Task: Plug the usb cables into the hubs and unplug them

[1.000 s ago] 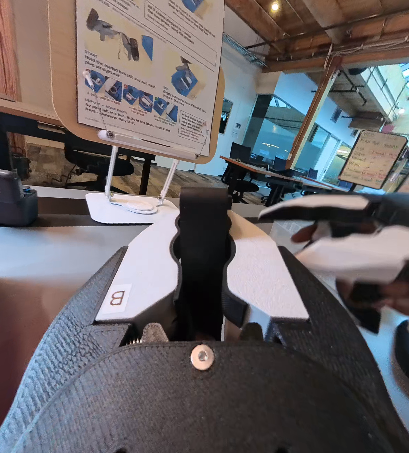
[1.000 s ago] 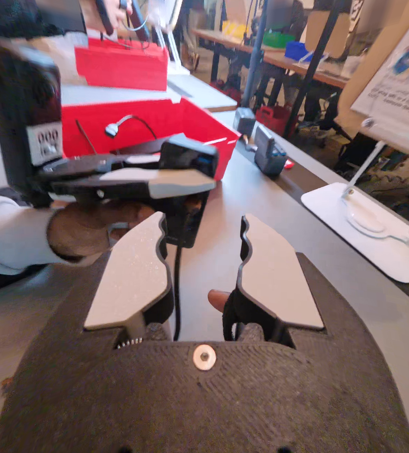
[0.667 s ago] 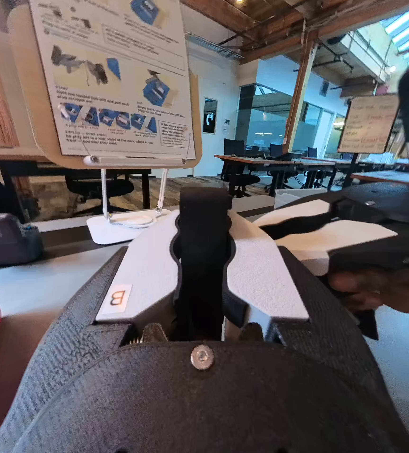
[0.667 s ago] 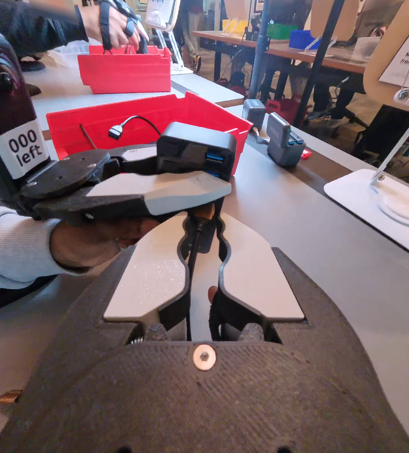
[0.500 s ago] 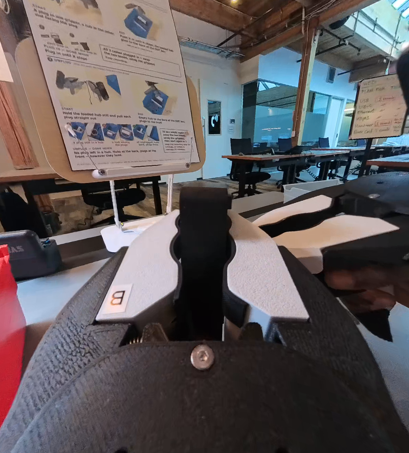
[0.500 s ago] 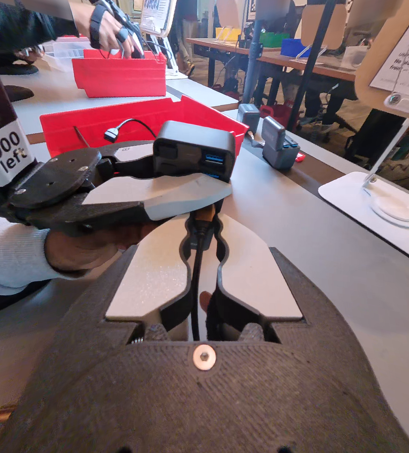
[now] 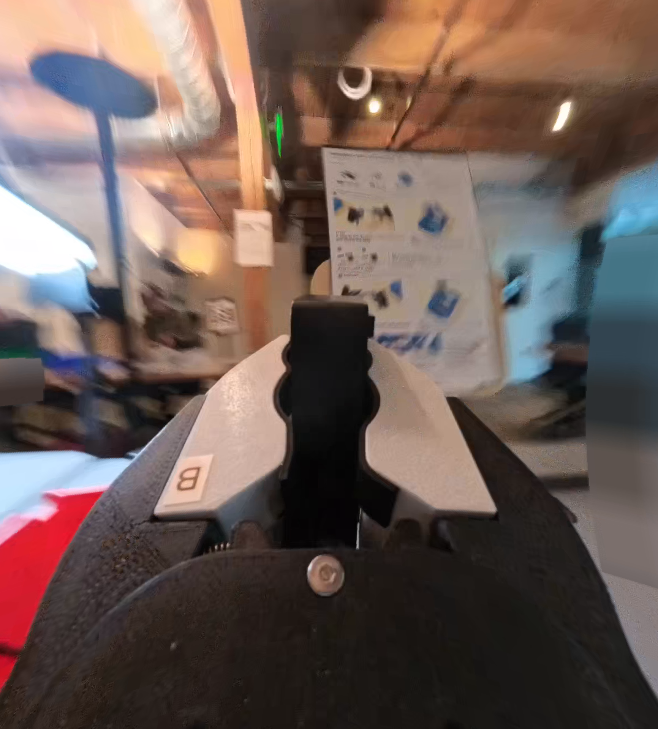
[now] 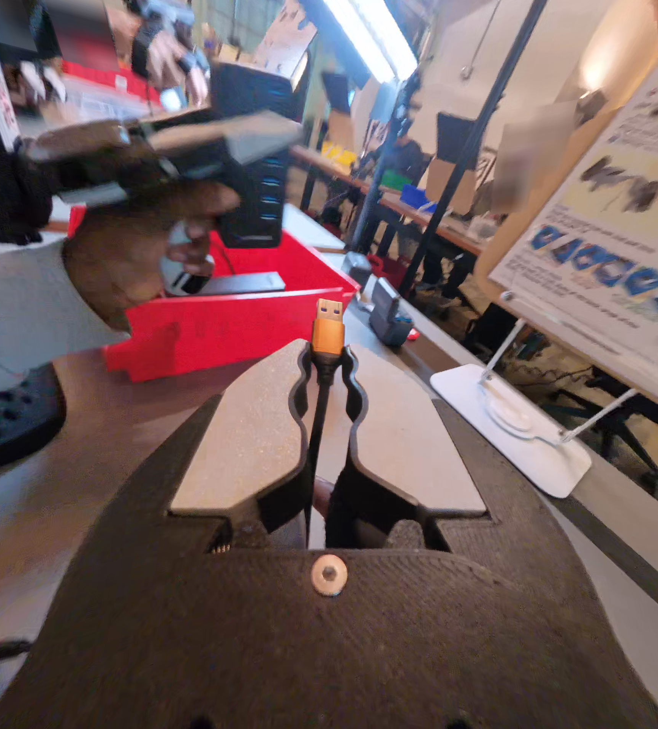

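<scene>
Grey tabletop (image 8: 430, 378) under wooden ceiling beams (image 7: 248, 165). Left gripper (image 7: 327, 355) jaws pinching black rectangular hub (image 7: 329, 394); right gripper (image 8: 325, 355) jaws pinching orange-headed USB cable (image 8: 327, 335).

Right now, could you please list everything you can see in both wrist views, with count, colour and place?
USB hub: one, black, clamped in the left claw, lifted above the red bin.
USB plug: one, orange with a black cable, free of the hub, sticking out past the right claw's tips.
Red bin: one, on the table left of centre, a flat dark device inside.
Dark grey devices: two, on the table behind the bin.
Instruction sheet: one, white, on a board at right.
White stand base: one, on the table at right.
Table: one, grey.
Left claw: shut on the hub.
Right claw: shut on the plug's cable end.
</scene>
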### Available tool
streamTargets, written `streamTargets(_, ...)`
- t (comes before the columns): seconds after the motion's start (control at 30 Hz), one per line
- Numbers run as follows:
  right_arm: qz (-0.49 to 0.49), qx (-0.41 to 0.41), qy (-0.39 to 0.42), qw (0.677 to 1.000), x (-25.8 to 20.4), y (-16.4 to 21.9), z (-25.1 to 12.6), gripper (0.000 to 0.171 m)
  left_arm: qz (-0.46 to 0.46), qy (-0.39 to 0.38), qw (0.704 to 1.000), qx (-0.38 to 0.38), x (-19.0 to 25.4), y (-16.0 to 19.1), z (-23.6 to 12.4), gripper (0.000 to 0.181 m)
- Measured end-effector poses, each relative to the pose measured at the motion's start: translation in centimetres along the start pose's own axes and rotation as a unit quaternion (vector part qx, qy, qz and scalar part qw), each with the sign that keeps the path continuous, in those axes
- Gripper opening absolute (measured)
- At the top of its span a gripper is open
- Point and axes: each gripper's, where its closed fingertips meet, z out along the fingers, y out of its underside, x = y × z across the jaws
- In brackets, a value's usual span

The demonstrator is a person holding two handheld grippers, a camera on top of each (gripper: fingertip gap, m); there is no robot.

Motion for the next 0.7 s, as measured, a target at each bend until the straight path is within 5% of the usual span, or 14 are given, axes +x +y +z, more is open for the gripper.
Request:
streamTargets(0.07, 0.032, 0.057, -0.006, 0.998, 1.3, -1.8, -0.8, 0.015, -0.152, 0.099, 0.98, 0.08, 0.2, -3.6, -0.9, 0.03)
streamTargets(0.13, 0.039, 0.091, 0.01, 0.995, 3.5, -3.2, -1.6, 0.015, -0.13, 0.143, 0.976, 0.101, 3.6, -4.3, -1.8, 0.03)
streamTargets(0.27, 0.01, 0.142, 0.097, 0.985, 10.0, -8.1, -6.3, 0.015, -0.11, 0.209, 0.968, 0.083, 7.6, -2.6, -2.6, 0.031)
streamTargets(0.43, -0.019, 0.22, 0.252, 0.942, 18.9, -15.6, -17.6, 0.016, -0.174, 0.231, 0.957, 0.004, 9.5, 2.4, -3.0, 0.031)
streamTargets(0.57, -0.043, 0.273, 0.384, 0.881, 22.6, -15.0, -27.5, 0.015, -0.198, 0.268, 0.941, -0.059, 12.5, 5.8, -3.3, 0.031)
streamTargets(0.7, -0.016, 0.208, 0.441, 0.873, 25.2, -11.6, -32.1, 0.016, -0.197, 0.302, 0.93, -0.069, 14.2, 6.5, -4.1, 0.031)
